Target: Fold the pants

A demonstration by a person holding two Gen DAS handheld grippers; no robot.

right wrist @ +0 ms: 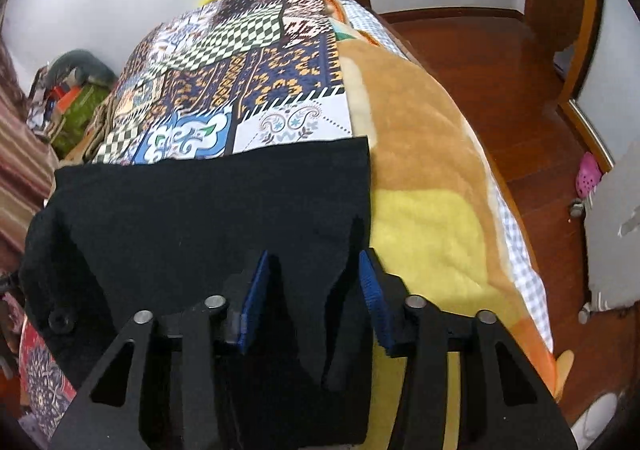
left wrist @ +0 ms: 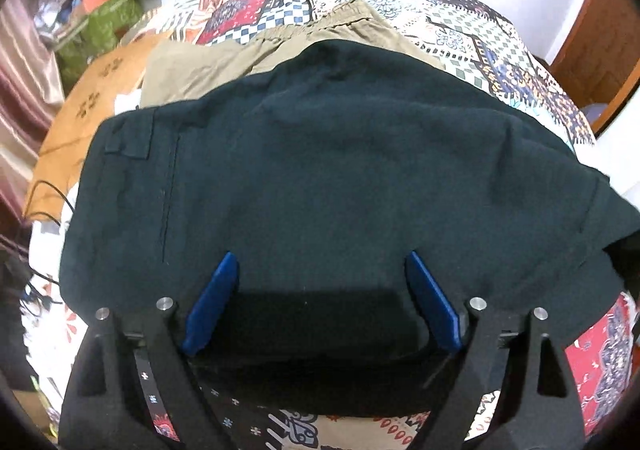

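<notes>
Pants (left wrist: 340,178) — dark, near black, lying on the bed's patterned cover (left wrist: 460,30); left-wrist view shows a seam line and a small patch at the left; right end cut off by the frame, near edge hidden behind the left tongs (left wrist: 322,306). These stand spread wide over the cloth, pinching nothing. Khaki garment (left wrist: 240,54) half buried behind. Right tongs (right wrist: 314,290) — narrower gap, a fold of pants between the pads; contact hard to make out. Plush blanket (right wrist: 420,178) just beside the pants' edge.
</notes>
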